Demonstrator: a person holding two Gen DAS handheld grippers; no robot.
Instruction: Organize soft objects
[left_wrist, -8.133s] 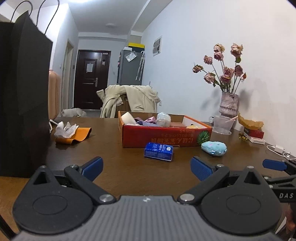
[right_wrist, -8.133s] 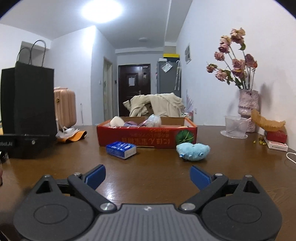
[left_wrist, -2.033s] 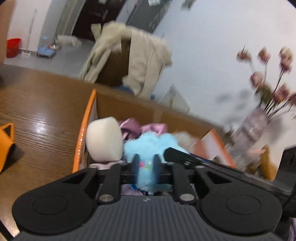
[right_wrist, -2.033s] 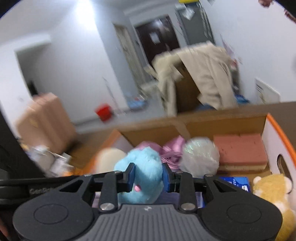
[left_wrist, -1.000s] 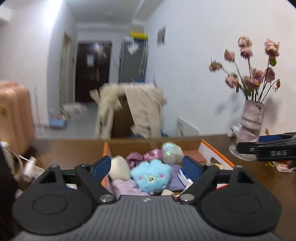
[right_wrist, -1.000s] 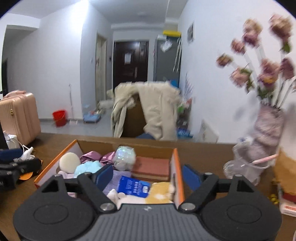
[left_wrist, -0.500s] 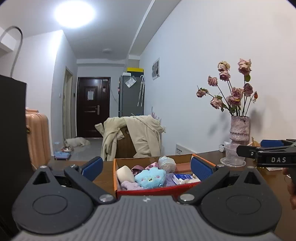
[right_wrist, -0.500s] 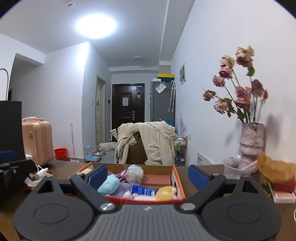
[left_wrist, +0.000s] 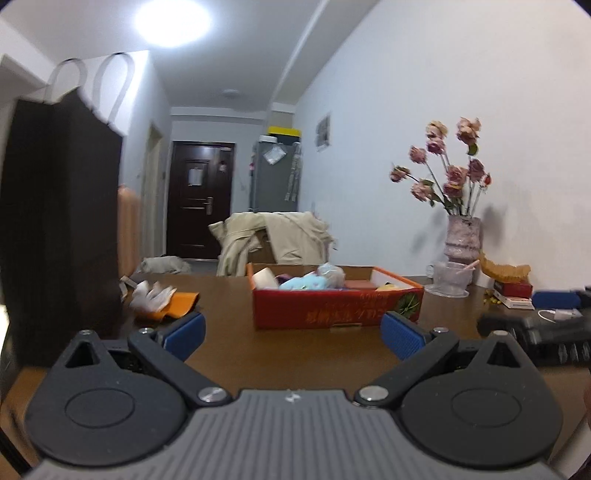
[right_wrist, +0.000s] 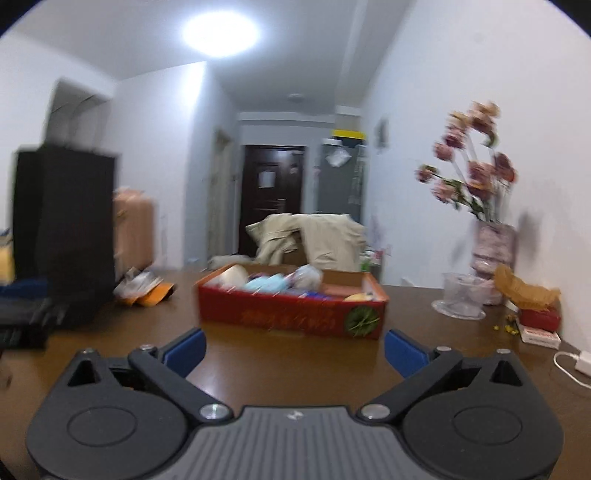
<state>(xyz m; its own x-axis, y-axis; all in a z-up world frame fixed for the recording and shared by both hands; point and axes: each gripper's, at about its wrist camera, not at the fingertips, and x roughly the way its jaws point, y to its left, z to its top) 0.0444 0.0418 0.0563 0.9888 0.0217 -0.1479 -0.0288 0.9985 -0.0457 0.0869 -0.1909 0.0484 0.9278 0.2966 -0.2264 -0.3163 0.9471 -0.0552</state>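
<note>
My left claw (left_wrist: 291, 334) and right claw (right_wrist: 294, 349) sit low in their frames over the brown table (left_wrist: 229, 354), both spread wide with nothing between them; the right's jaws have just been opening. The red box (left_wrist: 332, 314) at frame centre holds the blue plush (left_wrist: 304, 283) among other soft items.

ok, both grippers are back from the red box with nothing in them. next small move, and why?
Probably just hold both where they are. The left gripper and right gripper are open and empty, and the blue plush already lies in the red box. The bare table in front of it shows no loose soft item; the orange pouch by the black bag is likely clutter.
</note>
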